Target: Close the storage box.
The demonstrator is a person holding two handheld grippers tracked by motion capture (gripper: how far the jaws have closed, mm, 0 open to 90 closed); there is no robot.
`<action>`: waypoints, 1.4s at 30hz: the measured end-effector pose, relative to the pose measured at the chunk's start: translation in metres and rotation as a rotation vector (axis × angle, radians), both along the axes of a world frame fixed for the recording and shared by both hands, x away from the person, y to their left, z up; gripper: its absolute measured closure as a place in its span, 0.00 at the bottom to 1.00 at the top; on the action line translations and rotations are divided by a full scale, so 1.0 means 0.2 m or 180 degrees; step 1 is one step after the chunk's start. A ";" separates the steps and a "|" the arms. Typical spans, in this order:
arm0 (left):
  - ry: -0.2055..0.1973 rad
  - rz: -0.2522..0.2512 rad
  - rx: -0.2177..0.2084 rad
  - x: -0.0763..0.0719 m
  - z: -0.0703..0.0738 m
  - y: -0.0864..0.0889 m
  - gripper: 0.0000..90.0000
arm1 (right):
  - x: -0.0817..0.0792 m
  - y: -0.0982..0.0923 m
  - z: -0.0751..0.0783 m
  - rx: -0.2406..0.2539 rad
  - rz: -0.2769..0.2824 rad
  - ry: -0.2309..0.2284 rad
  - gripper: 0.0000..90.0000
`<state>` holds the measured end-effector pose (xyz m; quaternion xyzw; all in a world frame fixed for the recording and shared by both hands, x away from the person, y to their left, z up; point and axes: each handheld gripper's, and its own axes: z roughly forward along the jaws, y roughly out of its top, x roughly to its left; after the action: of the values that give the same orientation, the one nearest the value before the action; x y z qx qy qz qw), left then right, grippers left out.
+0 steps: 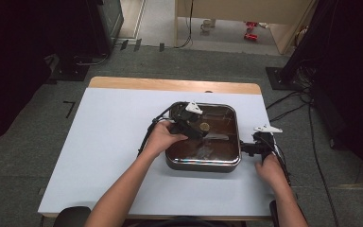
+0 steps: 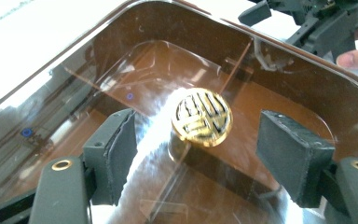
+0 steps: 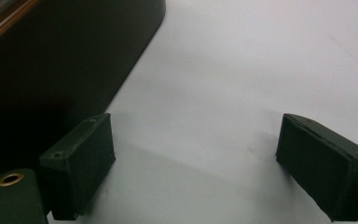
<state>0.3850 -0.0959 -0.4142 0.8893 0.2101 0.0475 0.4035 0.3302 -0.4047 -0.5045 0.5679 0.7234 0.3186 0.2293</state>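
Note:
A square brown pan (image 1: 203, 166) with a clear glass lid (image 2: 135, 65) sits on the white table (image 1: 108, 137). The lid carries a round gold knob (image 2: 201, 116), also visible from above (image 1: 204, 126). My left gripper (image 1: 199, 131) reaches over the lid from the left. Its jaws stand open on either side of the knob (image 2: 203, 145), and the pads do not touch it. My right gripper (image 1: 246, 149) rests low beside the pan's right wall, open with nothing between its pads (image 3: 196, 158). The pan's dark side (image 3: 51, 70) lies just left of it.
A wooden strip (image 1: 170, 85) edges the far side of the table. Grey carpet, cables (image 1: 288, 111) and dark stands surround it. The right gripper (image 2: 307, 18) and a fingertip (image 2: 356, 58) appear beyond the pan's far rim in the left gripper view.

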 end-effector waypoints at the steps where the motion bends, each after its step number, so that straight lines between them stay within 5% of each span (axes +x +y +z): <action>1: 0.0003 0.0019 -0.0002 -0.01 0.00 0.01 0.32 | 0.00 0.00 0.00 -0.0001 0.0000 0.0000 0.12; 9: 0.0036 0.0135 -0.0008 -0.07 0.01 0.13 0.30 | 0.00 0.00 0.00 -0.0006 0.0001 0.0002 0.12; 20: 0.0294 0.0241 -0.0299 -0.17 0.02 0.31 0.28 | 0.00 0.00 0.00 -0.0004 0.0000 0.0000 0.12; 29: 0.0060 0.0406 -0.0295 -0.26 0.00 0.43 0.26 | 0.00 0.00 0.00 -0.0004 0.0000 0.0000 0.12; 42: -0.0004 0.0661 -0.0256 -0.36 -0.08 0.62 0.24 | 0.00 0.00 0.00 -0.0003 -0.0001 0.0002 0.12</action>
<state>0.3130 0.0277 -0.4299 0.8458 0.3025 0.0812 0.4319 0.3302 -0.4047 -0.5044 0.5680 0.7236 0.3181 0.2294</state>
